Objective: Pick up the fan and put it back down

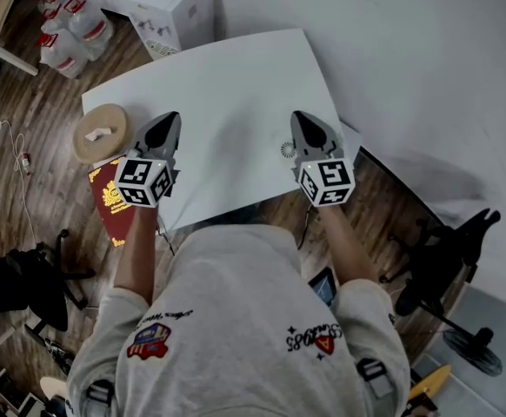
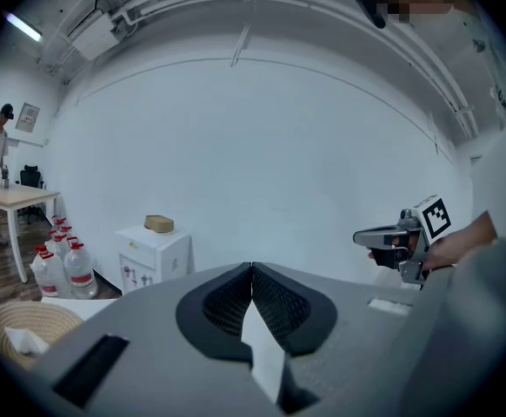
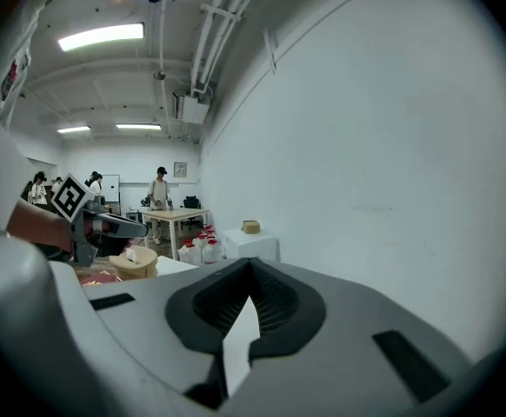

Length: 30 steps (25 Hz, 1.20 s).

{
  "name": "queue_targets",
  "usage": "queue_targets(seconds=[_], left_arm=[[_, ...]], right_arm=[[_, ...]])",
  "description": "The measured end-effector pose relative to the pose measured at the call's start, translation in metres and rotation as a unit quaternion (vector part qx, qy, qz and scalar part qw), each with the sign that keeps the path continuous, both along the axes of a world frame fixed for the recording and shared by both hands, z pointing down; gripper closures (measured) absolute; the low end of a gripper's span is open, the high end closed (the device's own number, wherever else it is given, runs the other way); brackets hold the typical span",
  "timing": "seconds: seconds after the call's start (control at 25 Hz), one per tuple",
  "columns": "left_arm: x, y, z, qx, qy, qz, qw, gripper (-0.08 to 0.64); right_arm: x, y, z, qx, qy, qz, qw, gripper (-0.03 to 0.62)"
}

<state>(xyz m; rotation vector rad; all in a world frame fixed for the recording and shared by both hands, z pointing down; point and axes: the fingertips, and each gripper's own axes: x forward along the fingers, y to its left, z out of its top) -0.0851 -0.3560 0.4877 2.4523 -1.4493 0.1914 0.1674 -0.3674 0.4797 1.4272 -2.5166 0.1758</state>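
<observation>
A small round white fan (image 1: pixel 288 150) lies on the white table (image 1: pixel 227 85), just left of my right gripper's body. My right gripper (image 1: pixel 303 116) hovers above the table, shut with nothing between its jaws; in the right gripper view the tips (image 3: pixel 251 264) meet and point level at the white wall. My left gripper (image 1: pixel 169 117) is also held above the table, shut and empty, its tips (image 2: pixel 251 268) touching in the left gripper view. Each gripper shows in the other's view: the right gripper (image 2: pixel 368 235) and the left gripper (image 3: pixel 138 227). The fan is hidden in both gripper views.
A round woven tissue holder (image 1: pixel 102 131) sits at the table's left corner above a red box (image 1: pixel 112 200). A white cabinet (image 1: pixel 175 7) and water bottles (image 1: pixel 70 24) stand behind. A black floor fan (image 1: pixel 469 341) stands at lower right. People stand at a far table (image 3: pixel 168 215).
</observation>
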Motion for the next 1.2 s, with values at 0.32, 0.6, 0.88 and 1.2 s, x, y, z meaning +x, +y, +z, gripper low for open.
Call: queue_targets(seconds=[0.32, 0.6, 0.88, 1.2], left_arm=[[0.002, 0.0, -0.011, 0.021, -0.003, -0.017, 0.9996, 0.555], [-0.003, 0.001, -0.008, 0.018, -0.006, -0.021, 0.9996, 0.555], [-0.001, 0.002, -0.004, 0.011, -0.006, -0.017, 0.9998, 0.555], [0.0, 0.006, 0.001, 0.004, -0.007, -0.013, 0.9999, 0.555]], right_arm=[[0.015, 0.0, -0.013, 0.017, -0.008, 0.009, 1.0, 0.589], [0.017, -0.001, -0.012, 0.014, -0.014, 0.015, 1.0, 0.589], [0.015, 0.0, -0.008, 0.011, -0.011, 0.014, 1.0, 0.59], [0.015, 0.003, -0.006, 0.006, -0.021, 0.015, 1.0, 0.591]])
